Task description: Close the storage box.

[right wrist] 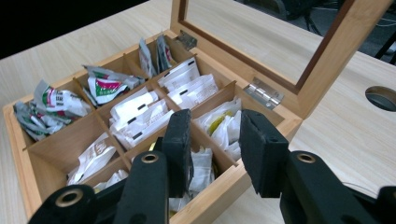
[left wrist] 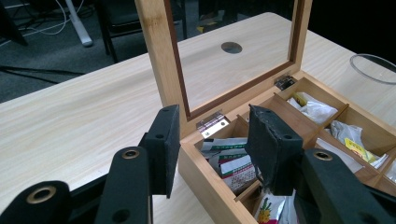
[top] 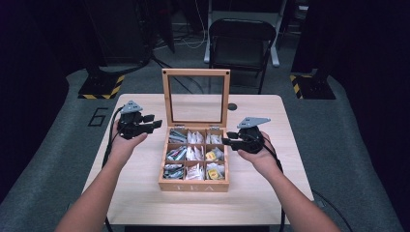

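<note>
Hiding tea box (left wrist: pixel 219 186) corner — left claw (left wrist: pixel 215 140)

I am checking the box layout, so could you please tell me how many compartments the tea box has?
9, in a three-by-three grid inside the tea box: three along the hinged back, three across the middle, three along the front.

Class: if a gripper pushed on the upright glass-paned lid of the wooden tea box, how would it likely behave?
The bamboo-framed glass lid stands upright on two small metal hinges, so a light push would probably swing it rather than slide the wooden tea box. Its clear pane looks fragile; a hard drop shut might crack it.
</note>
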`<state>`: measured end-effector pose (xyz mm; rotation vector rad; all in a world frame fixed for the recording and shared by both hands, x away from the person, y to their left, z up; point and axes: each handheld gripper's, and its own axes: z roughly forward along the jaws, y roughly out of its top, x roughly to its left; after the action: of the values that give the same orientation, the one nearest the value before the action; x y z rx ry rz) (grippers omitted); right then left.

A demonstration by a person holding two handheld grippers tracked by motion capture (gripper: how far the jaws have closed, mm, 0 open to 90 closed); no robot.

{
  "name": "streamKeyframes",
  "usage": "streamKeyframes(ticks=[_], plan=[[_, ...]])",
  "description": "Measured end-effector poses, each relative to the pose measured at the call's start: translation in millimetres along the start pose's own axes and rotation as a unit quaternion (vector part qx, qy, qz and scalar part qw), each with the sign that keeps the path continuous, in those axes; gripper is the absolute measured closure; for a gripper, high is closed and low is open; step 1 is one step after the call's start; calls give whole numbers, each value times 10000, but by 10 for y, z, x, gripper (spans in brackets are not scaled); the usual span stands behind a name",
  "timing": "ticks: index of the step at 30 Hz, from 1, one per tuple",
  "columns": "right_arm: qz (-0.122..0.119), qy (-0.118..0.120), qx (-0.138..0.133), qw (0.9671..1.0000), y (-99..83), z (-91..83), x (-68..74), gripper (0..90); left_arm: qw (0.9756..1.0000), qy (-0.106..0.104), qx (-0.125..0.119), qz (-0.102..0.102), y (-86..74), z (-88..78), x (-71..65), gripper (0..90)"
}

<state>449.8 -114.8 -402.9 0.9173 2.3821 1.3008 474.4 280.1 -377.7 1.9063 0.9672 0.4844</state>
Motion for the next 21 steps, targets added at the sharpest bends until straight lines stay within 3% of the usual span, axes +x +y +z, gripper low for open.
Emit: streamKeyframes(ticks=[12, 21], plan=[[-208, 240, 64, 9995, -100, 35, 210, 631, 10000, 22, 6, -46, -52, -26, 20, 538], [-168, 355, 111, 9992, -222, 89, 282, 640, 9999, 60, 17, -118, -124, -27, 57, 539]])
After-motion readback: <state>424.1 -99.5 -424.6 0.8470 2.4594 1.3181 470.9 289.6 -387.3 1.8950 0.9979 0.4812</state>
